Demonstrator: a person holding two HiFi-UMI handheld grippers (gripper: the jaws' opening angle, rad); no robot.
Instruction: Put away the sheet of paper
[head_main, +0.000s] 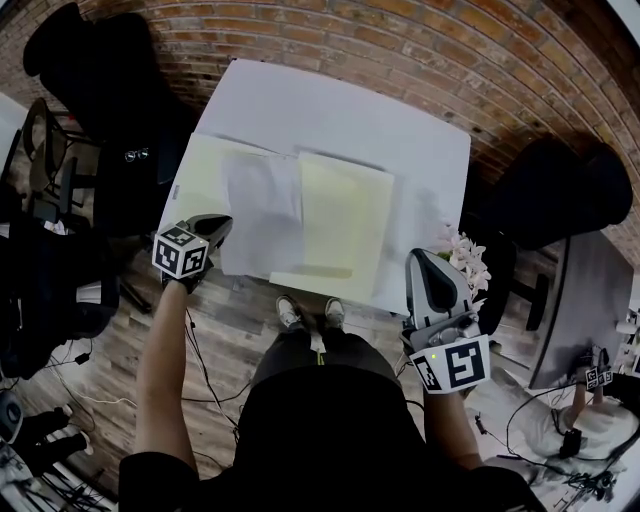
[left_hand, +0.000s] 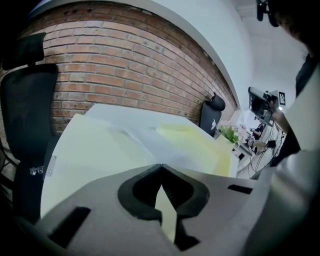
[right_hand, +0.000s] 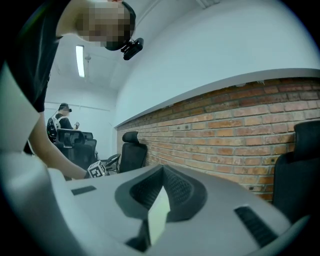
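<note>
Nearest to me, the operator's shoes (head_main: 290, 312) stand on the wooden floor (head_main: 230, 345), just short of the worktop's (head_main: 330, 110) near edge.

Left gripper (head_main: 215, 225): positioned at the near left corner of the worktop and angled downward. Its own view (left_hand: 161, 166) shows the jaws fully closed, tips meeting. The tips sit at the near left edge of a pale yellow folder (head_main: 345, 210). Pale yellow shows through the slot behind the tips, and I cannot tell whether the folder's edge is nipped there.

Right gripper (head_main: 420, 262): at the near right edge of the worktop, held close to level and pointing at the wall. Its view (right_hand: 161, 169) shows the jaws drawn together at the tips. A pale strip shows in the slot behind them, and I cannot identify it. In the head view this gripper is clear of the folder.

The folder (left_hand: 95, 150) lies open and flat across the near half of the worktop. The sheet of paper (head_main: 262, 195), whiter than the folder, lies on it left of the centre fold, overlapping the left leaf (left_hand: 152, 142).

A small flowering plant (head_main: 465, 255) stands just off the right edge. Beyond the worktop are a brick wall (head_main: 400, 40) and a black chair on each side (head_main: 95, 70) (head_main: 560, 190).
</note>
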